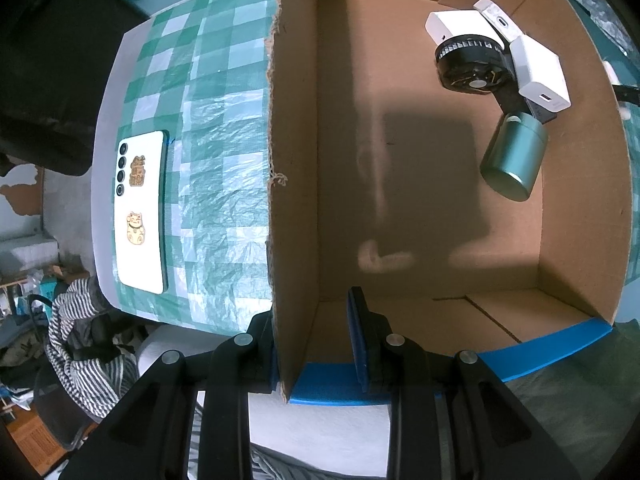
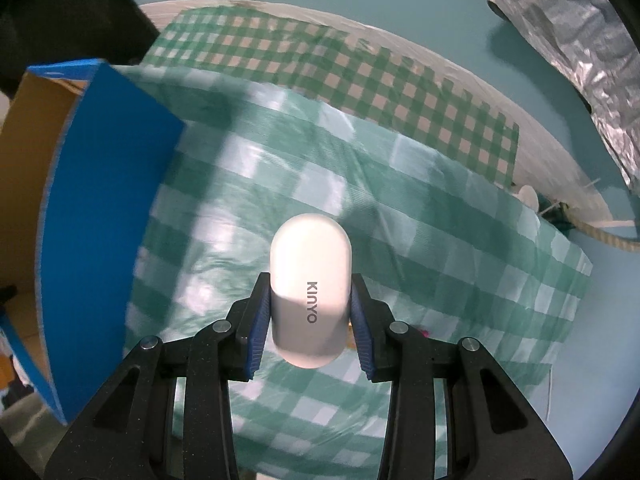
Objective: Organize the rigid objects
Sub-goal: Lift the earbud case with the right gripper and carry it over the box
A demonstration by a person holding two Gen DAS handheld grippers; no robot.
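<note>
- The left gripper (image 1: 318, 340) straddles the near side wall of the cardboard box (image 1: 294, 160): one blue-padded finger (image 1: 360, 336) is inside the box and the other sits outside against the wall, so the fingers are clamped on that wall.
- The box stands open-topped on the surface, which is covered by a green-and-white checked cloth (image 1: 216, 152). Its outer faces are blue and its inside is plain brown.
- In the far corner of the box lies a cluster of things: a white charger block (image 1: 456, 26), a second white charger (image 1: 542, 74) with its port facing out, and a small white adapter (image 1: 498, 18) between them.
- A black round device (image 1: 472, 64) rests against the first charger block and partly over a dark flat part whose identity I cannot tell.
- A dark green metal canister (image 1: 514, 156) lies on its side on the box floor, just beside the second charger.
- Outside the box, a white smartphone (image 1: 140, 212) lies back-up on the cloth near the surface's edge, well apart from the box; it carries two gold lucky-cat stickers.
- The right gripper (image 2: 310, 312) grasps a white rounded case marked "KINYO" (image 2: 310, 292); the blue pads of its fingers (image 2: 258, 328) press both long sides.
- That case is held above the checked cloth, with the box's blue outer wall (image 2: 104, 208) to its left.
- A crinkled silver foil sheet (image 2: 580, 60) lies at the far right, off the cloth.
</note>
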